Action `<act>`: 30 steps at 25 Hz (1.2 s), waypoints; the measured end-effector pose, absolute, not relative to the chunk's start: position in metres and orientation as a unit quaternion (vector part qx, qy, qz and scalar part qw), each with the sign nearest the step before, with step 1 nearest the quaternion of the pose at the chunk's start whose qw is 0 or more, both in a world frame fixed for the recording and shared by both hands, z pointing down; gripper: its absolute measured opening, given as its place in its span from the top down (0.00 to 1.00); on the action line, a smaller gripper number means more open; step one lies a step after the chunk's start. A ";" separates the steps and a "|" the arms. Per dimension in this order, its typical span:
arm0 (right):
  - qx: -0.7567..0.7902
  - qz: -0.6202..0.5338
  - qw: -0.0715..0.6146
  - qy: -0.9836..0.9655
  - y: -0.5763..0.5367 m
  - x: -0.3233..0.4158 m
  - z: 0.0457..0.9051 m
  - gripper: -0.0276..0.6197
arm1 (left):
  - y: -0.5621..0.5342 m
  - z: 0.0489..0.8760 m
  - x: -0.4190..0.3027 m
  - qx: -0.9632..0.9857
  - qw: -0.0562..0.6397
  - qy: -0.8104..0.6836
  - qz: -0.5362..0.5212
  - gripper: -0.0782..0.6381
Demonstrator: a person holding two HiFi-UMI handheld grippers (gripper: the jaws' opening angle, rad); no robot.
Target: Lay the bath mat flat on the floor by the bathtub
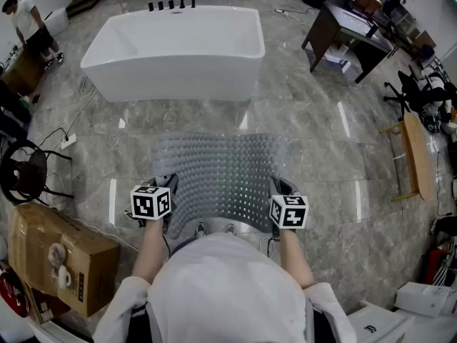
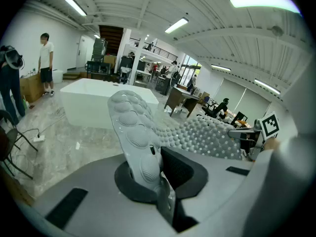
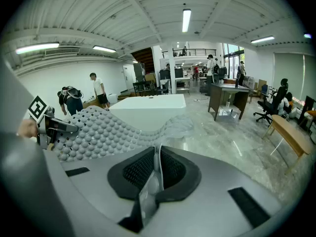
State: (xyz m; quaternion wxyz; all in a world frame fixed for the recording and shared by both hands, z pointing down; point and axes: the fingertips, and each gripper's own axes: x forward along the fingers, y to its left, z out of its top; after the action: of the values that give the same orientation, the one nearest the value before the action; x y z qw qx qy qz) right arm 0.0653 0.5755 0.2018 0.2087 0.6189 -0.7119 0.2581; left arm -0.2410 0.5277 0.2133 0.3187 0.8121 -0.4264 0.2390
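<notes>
A grey bubbled bath mat (image 1: 221, 177) hangs stretched between my two grippers, above the marble floor in front of the white bathtub (image 1: 175, 48). My left gripper (image 1: 166, 191) is shut on the mat's near left corner, where the mat (image 2: 136, 132) rises out of the jaws. My right gripper (image 1: 278, 191) is shut on the near right corner, with the mat's edge (image 3: 157, 157) pinched between the jaws. The mat (image 3: 98, 130) sags toward the bathtub (image 3: 148, 110). The far edge of the mat hangs free.
A cardboard box (image 1: 61, 256) lies at the left. A black chair (image 1: 25, 170) and a power strip (image 1: 68, 141) are at the left. A desk (image 1: 346, 31) stands at the back right and a wooden bench (image 1: 416, 156) at the right. A person (image 1: 28, 23) stands at the far left.
</notes>
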 end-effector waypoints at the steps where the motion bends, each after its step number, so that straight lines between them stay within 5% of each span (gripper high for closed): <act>1: 0.620 0.259 0.209 -0.711 0.576 0.066 0.202 0.89 | 0.527 0.214 -0.240 0.812 0.319 -0.426 0.239 0.83; 30: 0.586 0.275 0.184 -0.740 0.563 0.114 0.203 0.89 | 0.536 0.217 -0.211 0.785 0.332 -0.470 0.230 0.83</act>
State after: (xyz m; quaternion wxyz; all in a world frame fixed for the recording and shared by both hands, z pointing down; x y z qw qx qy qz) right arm 0.1137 0.5634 0.2027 0.1837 0.5855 -0.7399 0.2755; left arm -0.2106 0.5363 0.2172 0.3322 0.7848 -0.4702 0.2296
